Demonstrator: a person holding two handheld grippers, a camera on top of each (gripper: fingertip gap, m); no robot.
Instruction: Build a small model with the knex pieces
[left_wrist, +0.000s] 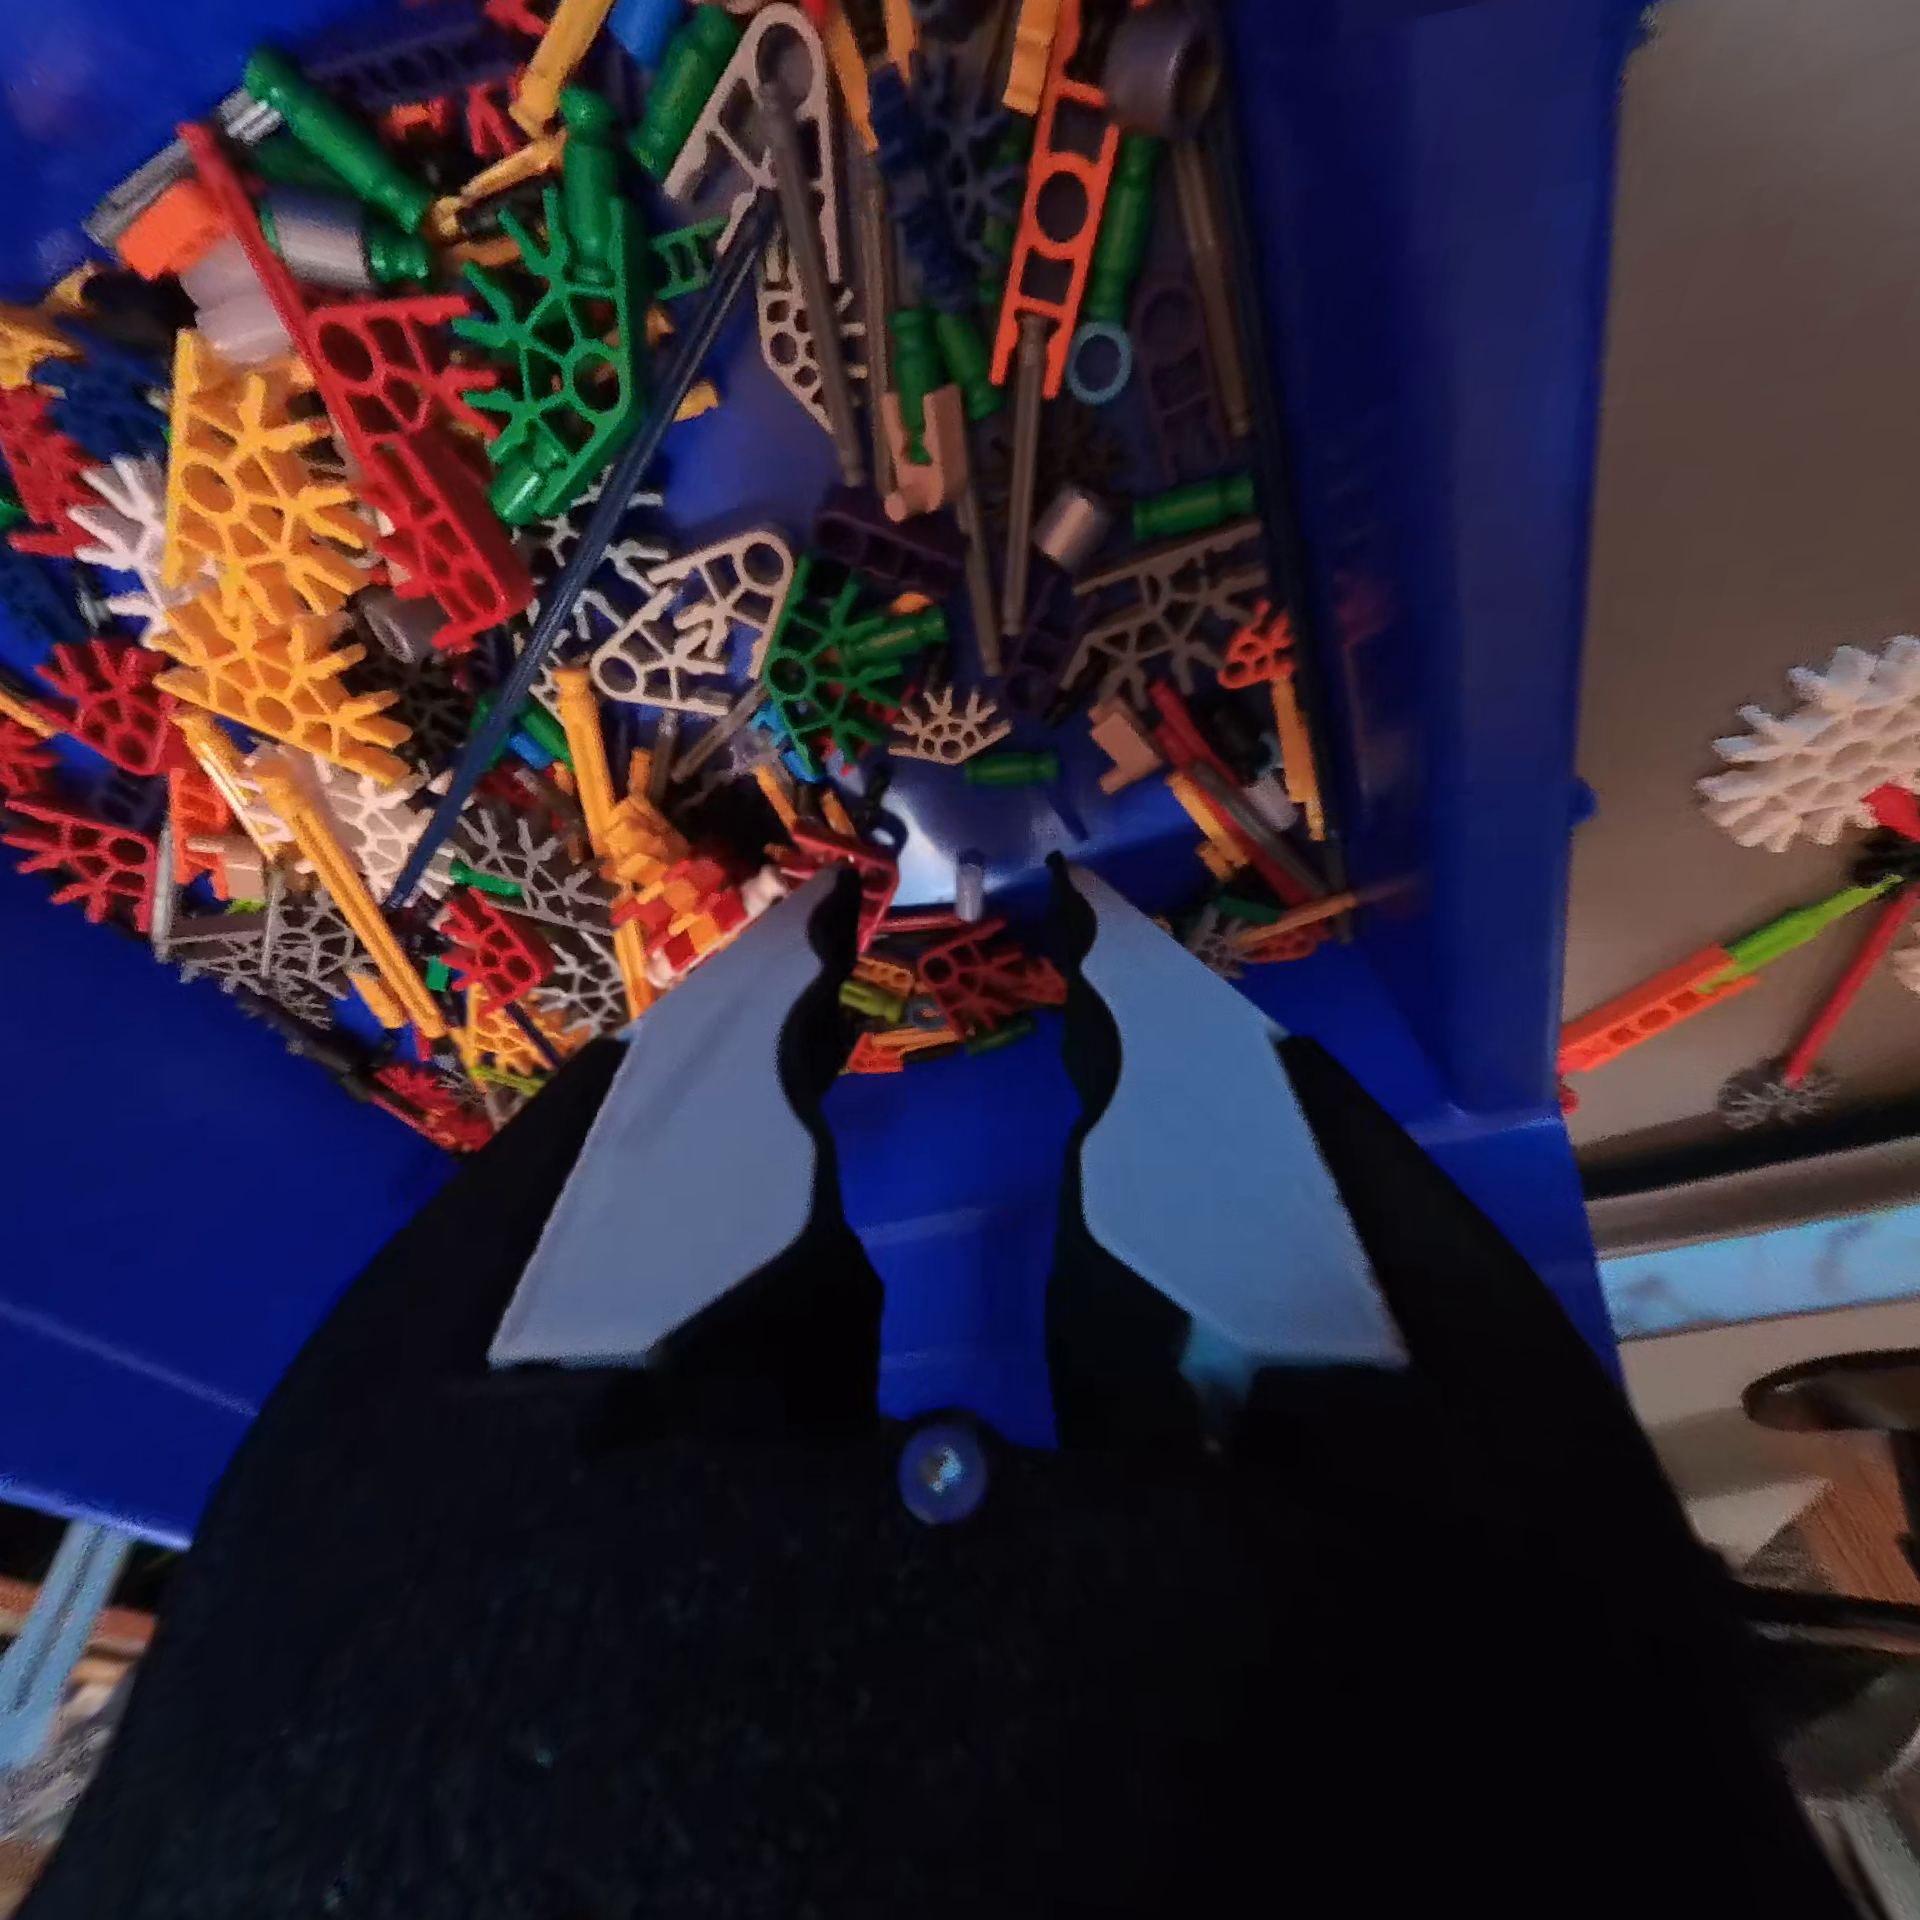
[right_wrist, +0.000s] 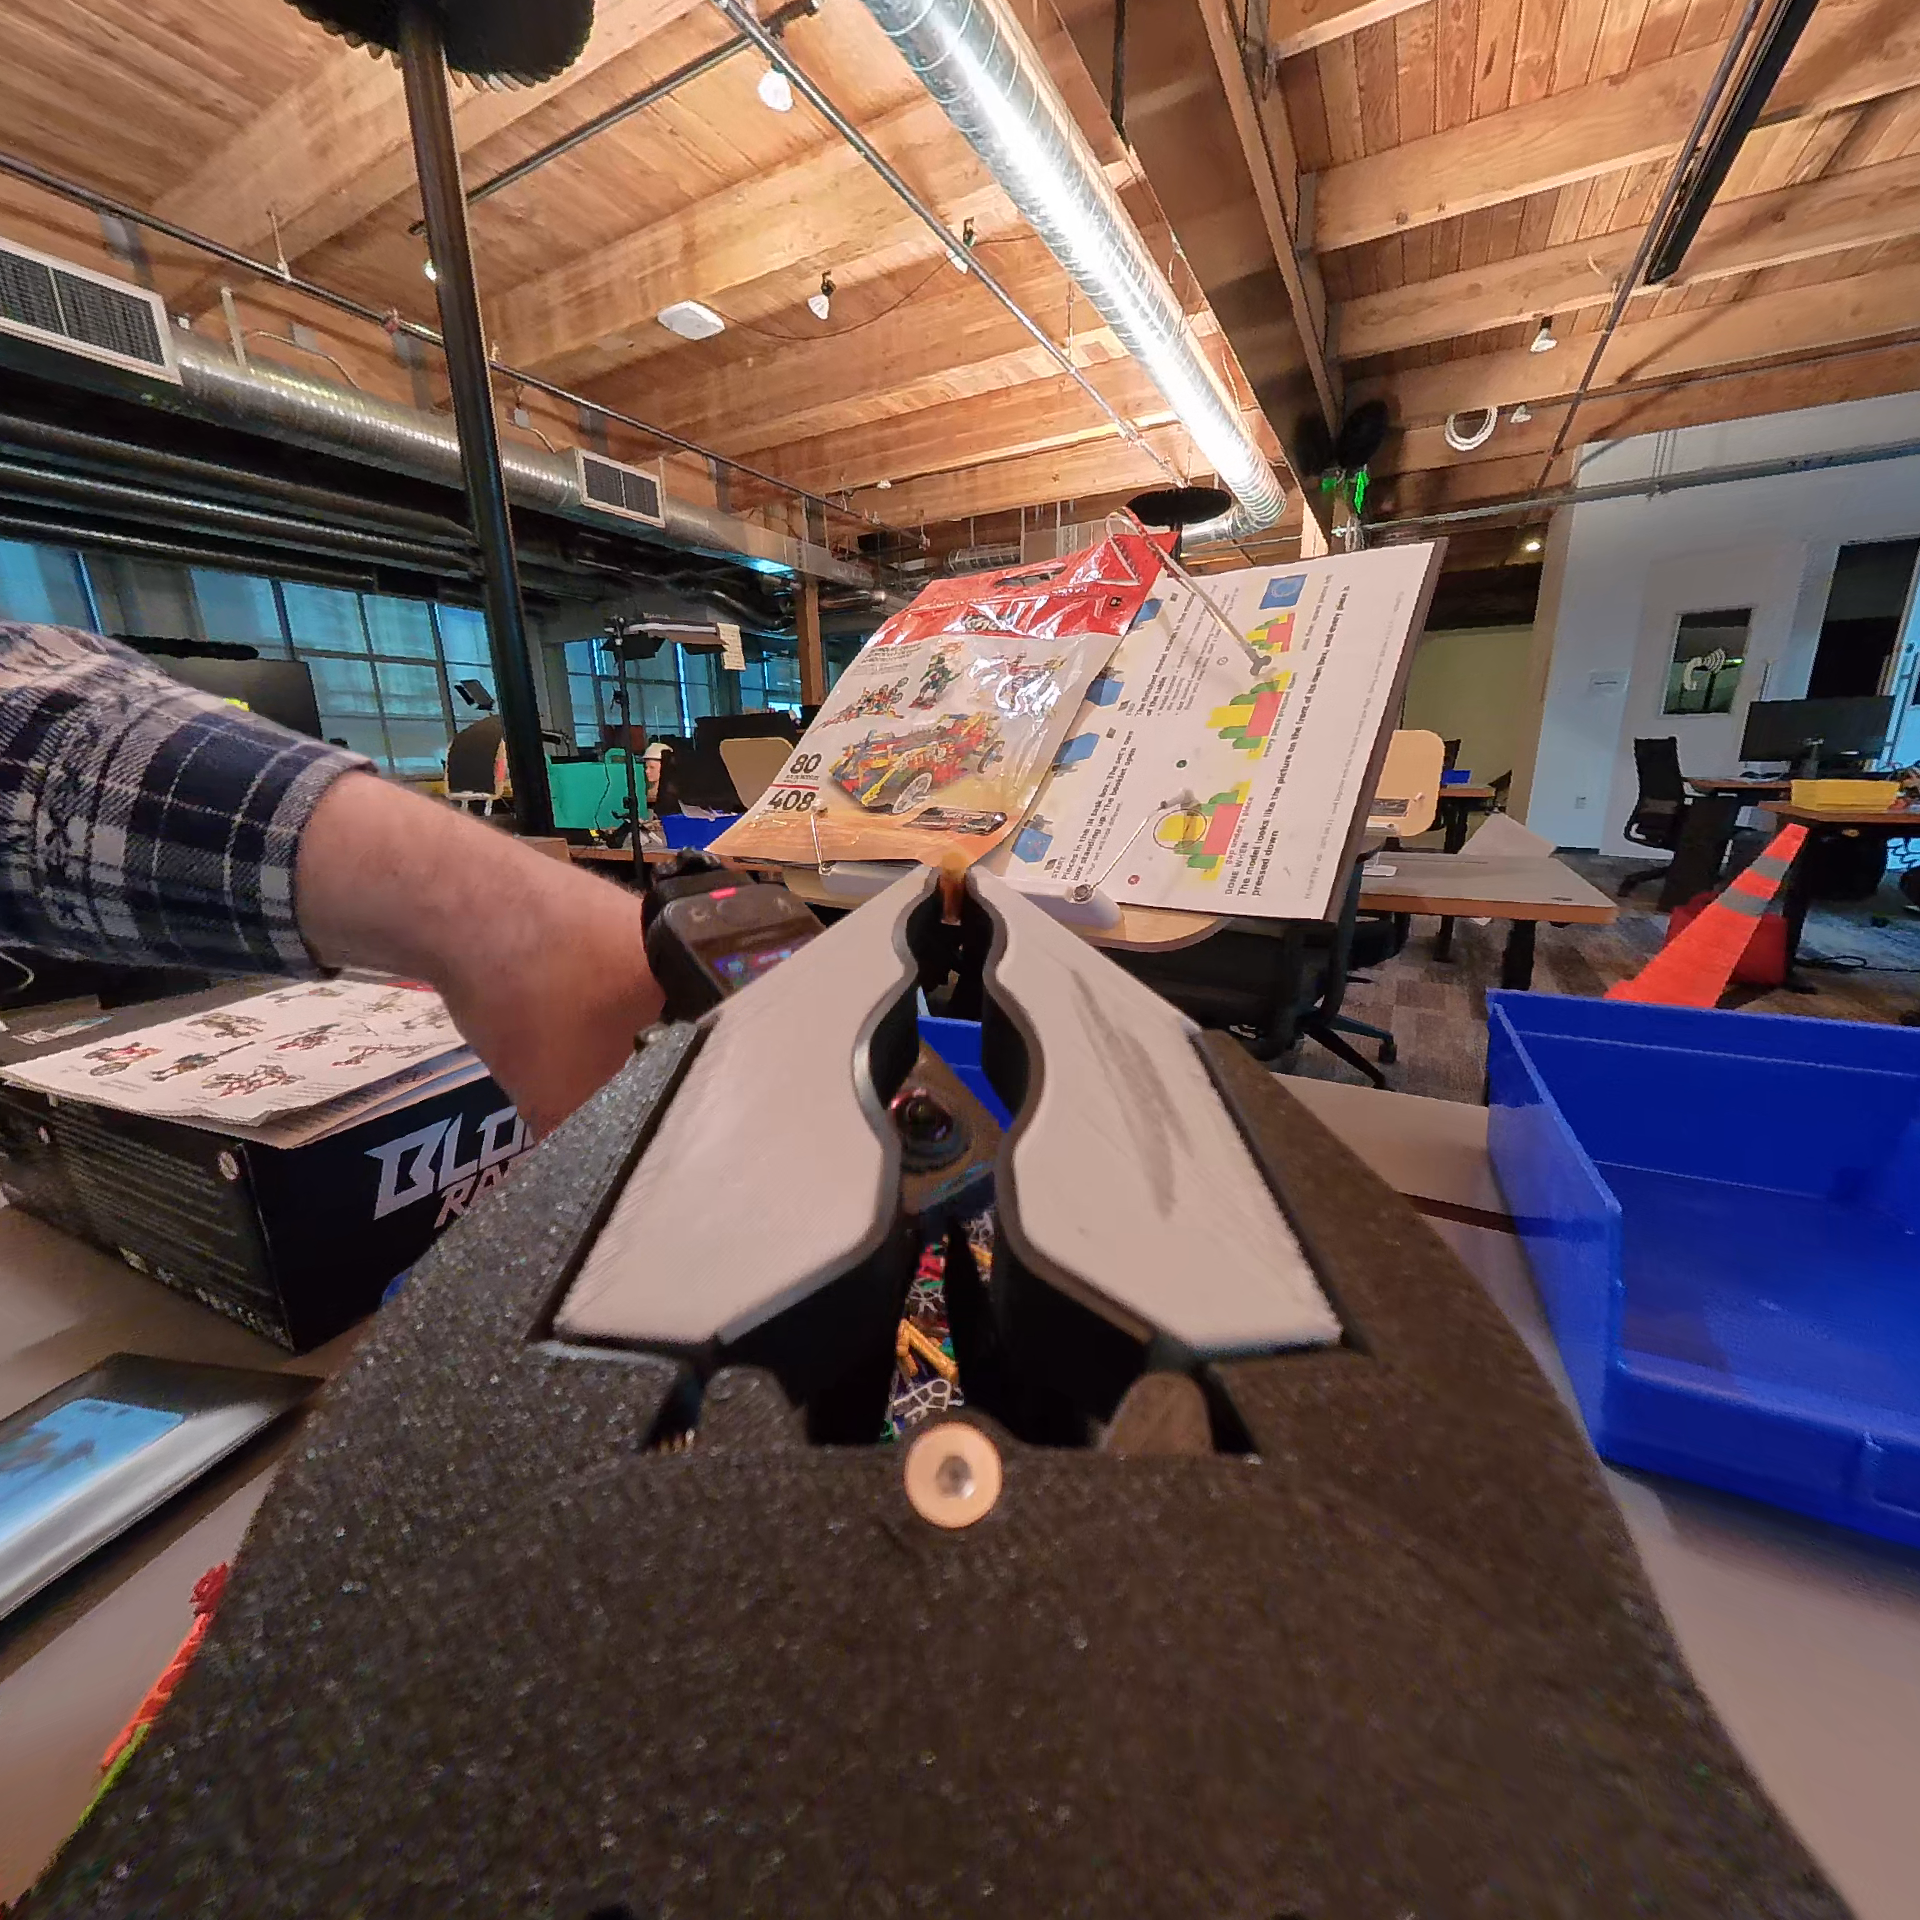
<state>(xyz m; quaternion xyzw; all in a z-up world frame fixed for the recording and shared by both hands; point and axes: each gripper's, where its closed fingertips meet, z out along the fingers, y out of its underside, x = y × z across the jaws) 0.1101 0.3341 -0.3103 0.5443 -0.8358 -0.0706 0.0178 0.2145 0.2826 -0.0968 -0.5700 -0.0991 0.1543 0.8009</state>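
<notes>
Blue bin (left_wrist: 1403, 436) walls frame a heap of plastic rods and connectors (left_wrist: 582, 540), with the left gripper (left_wrist: 951, 873) poised over the bin's near edge, jaws apart and empty, fingers aimed into the pile; nearest its tips lie red and orange connectors. Right of the bin, a half-built model (left_wrist: 1787, 831) rests on the table. The right gripper (right_wrist: 954, 883), raised above the bin and pointing level toward an instruction stand (right_wrist: 1226, 727), pinches a small orange piece (right_wrist: 953, 878) upright between nearly closed tips.
</notes>
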